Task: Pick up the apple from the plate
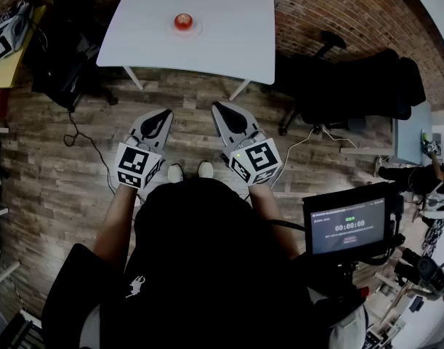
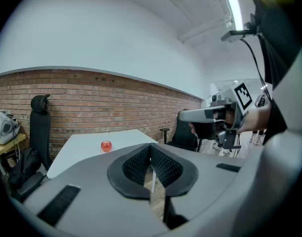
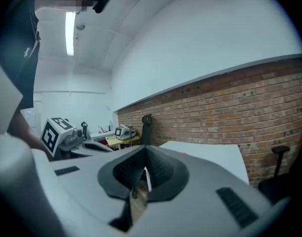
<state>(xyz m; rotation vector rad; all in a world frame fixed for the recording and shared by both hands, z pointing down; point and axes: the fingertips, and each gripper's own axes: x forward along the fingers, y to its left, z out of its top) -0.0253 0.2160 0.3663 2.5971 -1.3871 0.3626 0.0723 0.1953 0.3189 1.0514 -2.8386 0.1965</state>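
A red apple [image 1: 182, 21] sits on a small white plate [image 1: 195, 29] near the far middle of the white table [image 1: 229, 46]. Both grippers hang over the wooden floor, well short of the table's near edge. My left gripper [image 1: 167, 113] and my right gripper [image 1: 216, 106] stand side by side, jaws together with nothing between them. In the left gripper view the apple [image 2: 106, 145] shows far off, left of the left gripper [image 2: 151, 150], with the right gripper [image 2: 184, 116] at the right. The right gripper view shows the right gripper [image 3: 145, 153] before the table [image 3: 215, 154].
A black office chair [image 1: 352, 86] stands right of the table and a dark chair [image 1: 62, 57] left of it. A yellow desk [image 1: 11, 57] with a device is at far left. A cable [image 1: 83, 140] lies on the floor. A monitor [image 1: 349, 227] stands at my right.
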